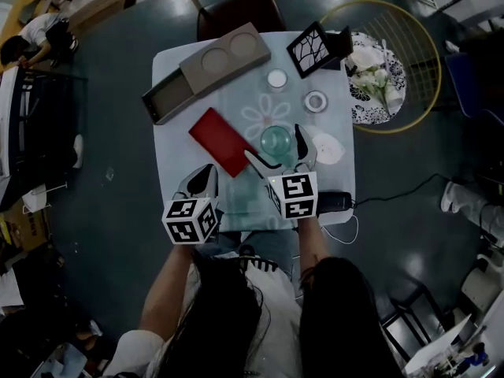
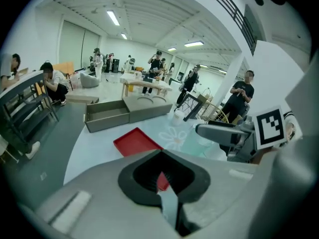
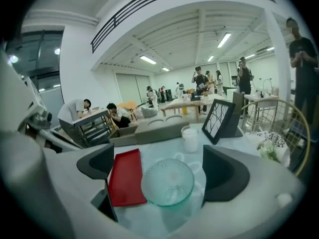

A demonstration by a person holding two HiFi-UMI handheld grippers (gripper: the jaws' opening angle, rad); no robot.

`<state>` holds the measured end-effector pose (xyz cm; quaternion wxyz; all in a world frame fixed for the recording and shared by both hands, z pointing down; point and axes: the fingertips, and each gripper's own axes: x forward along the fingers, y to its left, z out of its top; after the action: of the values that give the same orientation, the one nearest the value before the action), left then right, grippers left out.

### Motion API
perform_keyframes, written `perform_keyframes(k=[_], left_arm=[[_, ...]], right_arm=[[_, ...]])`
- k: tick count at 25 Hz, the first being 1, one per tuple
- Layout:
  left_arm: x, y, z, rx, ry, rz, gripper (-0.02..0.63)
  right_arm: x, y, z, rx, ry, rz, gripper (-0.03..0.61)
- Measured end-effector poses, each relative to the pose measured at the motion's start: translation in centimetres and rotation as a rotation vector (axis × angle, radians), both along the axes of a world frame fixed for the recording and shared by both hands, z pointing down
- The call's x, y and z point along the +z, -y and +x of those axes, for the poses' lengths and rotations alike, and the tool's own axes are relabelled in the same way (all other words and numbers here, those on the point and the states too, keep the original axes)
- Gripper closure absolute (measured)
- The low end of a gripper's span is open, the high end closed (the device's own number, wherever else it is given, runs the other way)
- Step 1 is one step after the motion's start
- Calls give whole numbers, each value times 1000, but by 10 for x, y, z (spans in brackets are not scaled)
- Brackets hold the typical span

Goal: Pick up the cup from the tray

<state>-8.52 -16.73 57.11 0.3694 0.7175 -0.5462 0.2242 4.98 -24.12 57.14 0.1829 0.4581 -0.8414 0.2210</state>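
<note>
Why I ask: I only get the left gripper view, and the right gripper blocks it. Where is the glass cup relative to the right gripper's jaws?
Observer: The right gripper view shows the glass cup between the jaws of the right gripper. They stand wide open, with both pads clear of it.
Operator: Is it on the red tray?
Observer: No. In the head view it stands on the table, just right of the red tray.
Operator: Upright? Anything inside?
Observer: Upright, mouth up, and the right gripper view shows nothing inside it.
</note>
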Motion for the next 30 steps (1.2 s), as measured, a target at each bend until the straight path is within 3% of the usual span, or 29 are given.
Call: perform_keyframes(k=[4, 8, 10, 13, 18, 21, 30], left_arm=[[-10, 2, -5, -41, -10, 30, 614], [-20, 2, -7, -37, 4, 67, 614], [-25, 2, -8, -48, -3, 85, 614], [-33, 0, -7, -57, -11, 110, 614], [-42, -6, 1, -45, -24, 140, 614], [-47, -10, 7, -31, -29, 157, 614], [-60, -25, 14, -14, -31, 196, 614]], right_arm=[[-38, -1, -4, -7, 22, 69, 2], [-49, -10, -1, -9, 17, 69, 24], [-53, -16, -2, -16, 7, 63, 93], [-59, -25, -4, -18, -20, 66, 258], [-68, -40, -15, -18, -38, 73, 421], [-72, -49, -22, -11, -50, 72, 555], [-67, -79, -38, -47, -74, 23, 555]])
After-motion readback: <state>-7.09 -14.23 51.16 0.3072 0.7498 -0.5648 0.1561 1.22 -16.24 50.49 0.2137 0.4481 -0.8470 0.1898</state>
